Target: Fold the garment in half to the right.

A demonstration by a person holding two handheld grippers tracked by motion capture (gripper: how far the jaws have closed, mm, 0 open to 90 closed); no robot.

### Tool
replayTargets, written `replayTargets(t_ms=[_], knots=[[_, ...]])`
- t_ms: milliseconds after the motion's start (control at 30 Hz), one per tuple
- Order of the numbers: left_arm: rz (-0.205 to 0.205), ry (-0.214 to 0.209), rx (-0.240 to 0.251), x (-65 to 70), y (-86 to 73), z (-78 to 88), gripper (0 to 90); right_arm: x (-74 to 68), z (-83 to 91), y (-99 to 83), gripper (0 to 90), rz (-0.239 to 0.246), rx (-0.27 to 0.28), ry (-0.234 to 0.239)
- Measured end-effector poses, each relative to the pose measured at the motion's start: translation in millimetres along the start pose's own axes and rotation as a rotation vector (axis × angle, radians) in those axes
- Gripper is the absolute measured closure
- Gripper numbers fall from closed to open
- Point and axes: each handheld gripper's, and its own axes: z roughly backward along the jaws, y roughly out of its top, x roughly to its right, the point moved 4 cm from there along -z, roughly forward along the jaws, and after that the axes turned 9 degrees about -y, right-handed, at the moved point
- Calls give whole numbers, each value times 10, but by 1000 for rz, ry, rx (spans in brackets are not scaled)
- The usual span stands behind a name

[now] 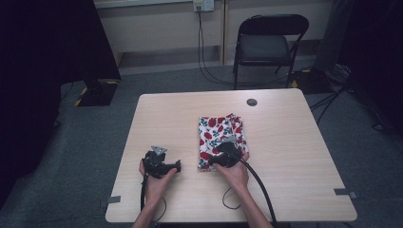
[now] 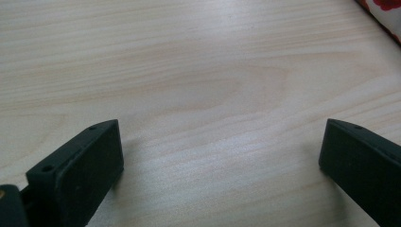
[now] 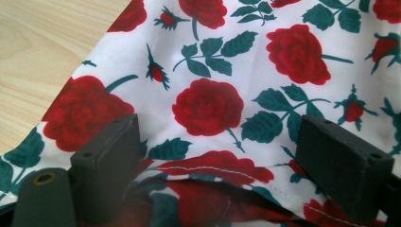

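Nearest the person, the left gripper (image 1: 164, 164) rests low over bare table (image 1: 285, 142) with its 2 jaws spread wide and nothing between them. Just beside it, the right gripper (image 1: 227, 153) sits on the near edge of the folded rose-print cloth (image 1: 219, 130), its jaws released and straddling the hem without pinching it. The cloth lies at the table's middle, with a small dark disc (image 1: 252, 102) near the far edge and a folding chair (image 1: 266, 42) beyond.
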Motion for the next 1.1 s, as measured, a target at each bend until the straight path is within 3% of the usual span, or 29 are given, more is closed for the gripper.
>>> replayTargets(t_ms=[133,233,467,833,1100], knots=[[0,0,0,0,0,0,1,14,10,-2,130,-15,10,18],[0,0,0,-1,-2,3,1,36,45,0,74,-25,15,23],[10,8,2,-35,-30,36,2,144,243,11,46,-39,52,43],[11,10,3,-48,-40,48,1,462,581,-55,25,-71,106,44],[15,17,2,-85,-56,71,2,807,828,-125,31,-98,143,-14]])
